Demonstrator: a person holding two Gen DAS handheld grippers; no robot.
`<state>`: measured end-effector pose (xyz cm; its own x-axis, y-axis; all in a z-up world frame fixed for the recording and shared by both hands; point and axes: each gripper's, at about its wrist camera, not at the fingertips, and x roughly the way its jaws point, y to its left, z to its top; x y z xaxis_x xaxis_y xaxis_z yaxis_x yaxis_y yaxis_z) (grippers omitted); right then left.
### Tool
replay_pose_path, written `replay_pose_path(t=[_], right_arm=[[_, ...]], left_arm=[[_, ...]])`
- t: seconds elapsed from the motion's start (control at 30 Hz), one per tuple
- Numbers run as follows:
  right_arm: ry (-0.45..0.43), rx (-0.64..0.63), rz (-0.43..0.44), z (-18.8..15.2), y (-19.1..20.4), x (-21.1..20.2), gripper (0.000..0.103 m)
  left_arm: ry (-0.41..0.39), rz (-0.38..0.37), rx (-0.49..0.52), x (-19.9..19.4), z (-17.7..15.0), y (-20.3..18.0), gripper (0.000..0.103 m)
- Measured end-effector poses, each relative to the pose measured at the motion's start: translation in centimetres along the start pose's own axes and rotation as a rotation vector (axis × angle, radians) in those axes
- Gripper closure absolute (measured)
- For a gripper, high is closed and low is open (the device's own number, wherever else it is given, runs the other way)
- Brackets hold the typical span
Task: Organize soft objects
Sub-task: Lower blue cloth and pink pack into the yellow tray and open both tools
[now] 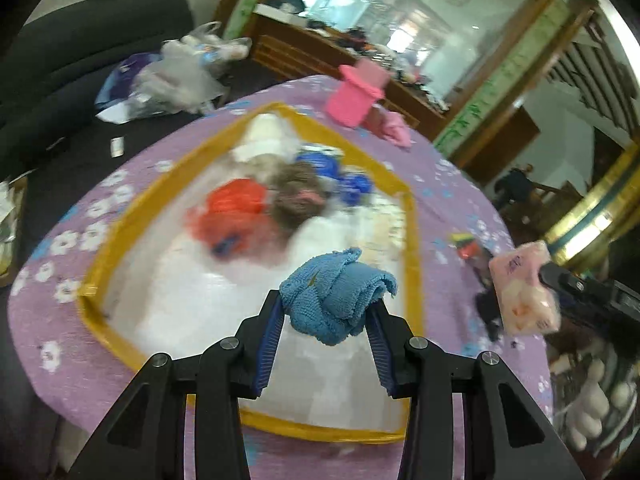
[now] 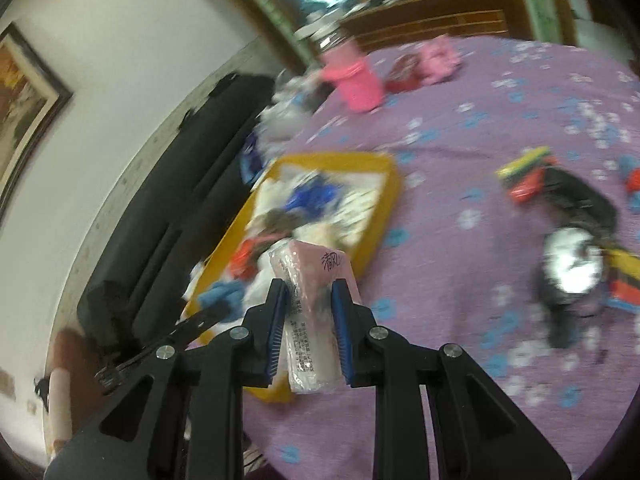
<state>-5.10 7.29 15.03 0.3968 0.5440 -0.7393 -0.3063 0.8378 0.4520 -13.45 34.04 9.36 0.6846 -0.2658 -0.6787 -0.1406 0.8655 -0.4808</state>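
My left gripper (image 1: 330, 306) is shut on a bunched blue cloth (image 1: 336, 294), held above the near half of a white bin with a yellow rim (image 1: 416, 240). Inside the bin lie a red item (image 1: 236, 204), a brown fuzzy item (image 1: 298, 196) and blue items (image 1: 352, 188), all blurred. My right gripper (image 2: 310, 292) is shut on a pink tissue pack (image 2: 316, 308) beside the bin's (image 2: 376, 248) near right corner. The same tissue pack (image 1: 524, 292) shows at the right of the left wrist view. The blue cloth (image 2: 222, 294) and the left gripper's arm appear low left in the right wrist view.
The bin rests on a round surface with a purple flowered cover (image 1: 452, 196). On it lie pink knitted items (image 1: 356, 96), a striped colourful piece (image 2: 524, 168) and a black-and-white plush toy (image 2: 572, 264). A dark sofa (image 1: 80, 60) with plastic bags (image 1: 180, 76) stands behind.
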Motion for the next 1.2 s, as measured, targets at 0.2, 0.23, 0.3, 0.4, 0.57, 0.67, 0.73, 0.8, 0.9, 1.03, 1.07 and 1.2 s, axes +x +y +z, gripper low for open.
replay_pose_path(t=[0.2, 0.23, 0.3, 0.4, 0.57, 0.67, 0.73, 0.8, 0.9, 1.03, 1.07, 1.2], right_arm=[[0.119, -0.061, 0.046, -1.5, 4.3, 5.9, 0.082], [0.139, -0.069, 0.052, -1.7, 4.9, 6.9, 0.082], [0.169, -0.079, 0.063, -2.3, 5.7, 8.3, 0.082], [0.216, -0.100, 0.070, -3.1, 7.1, 10.5, 0.082], [0.281, -0.121, 0.057, -3.9, 8.6, 14.3, 0.082], [0.295, -0.154, 0.022, -4.5, 9.3, 15.9, 0.079], [0.296, -0.172, -0.005, -4.9, 9.6, 16.8, 0.077], [0.282, -0.168, 0.006, -5.1, 9.7, 17.2, 0.075], [0.266, -0.172, 0.013, -5.0, 9.7, 17.1, 0.069], [0.217, -0.160, 0.057, -4.7, 9.5, 15.4, 0.056], [0.202, -0.157, 0.072, -4.6, 9.4, 14.9, 0.053], [0.147, -0.132, 0.097, -4.3, 8.6, 12.7, 0.053]], left_arm=[[0.023, 0.080, -0.053, 0.2, 0.7, 1.9, 0.060], [0.016, 0.097, -0.053, 0.3, 1.2, 2.0, 0.059], [-0.003, 0.139, -0.043, 0.0, 1.6, 2.3, 0.049], [-0.025, 0.151, -0.032, -0.5, 2.0, 2.9, 0.038], [-0.036, 0.074, -0.058, -0.9, 2.1, 3.8, 0.037], [-0.102, 0.066, -0.054, -2.7, 2.2, 4.0, 0.033], [-0.155, 0.054, -0.055, -4.3, 2.1, 4.6, 0.027], [-0.219, 0.037, -0.067, -6.2, 2.2, 4.9, 0.021], [-0.269, 0.032, -0.059, -7.5, 1.9, 4.9, 0.018], [-0.272, 0.009, -0.048, -7.4, 1.3, 4.7, 0.017], [-0.266, 0.005, -0.047, -7.3, 1.1, 4.6, 0.017], [-0.243, -0.005, -0.024, -6.9, 0.7, 3.5, 0.017]])
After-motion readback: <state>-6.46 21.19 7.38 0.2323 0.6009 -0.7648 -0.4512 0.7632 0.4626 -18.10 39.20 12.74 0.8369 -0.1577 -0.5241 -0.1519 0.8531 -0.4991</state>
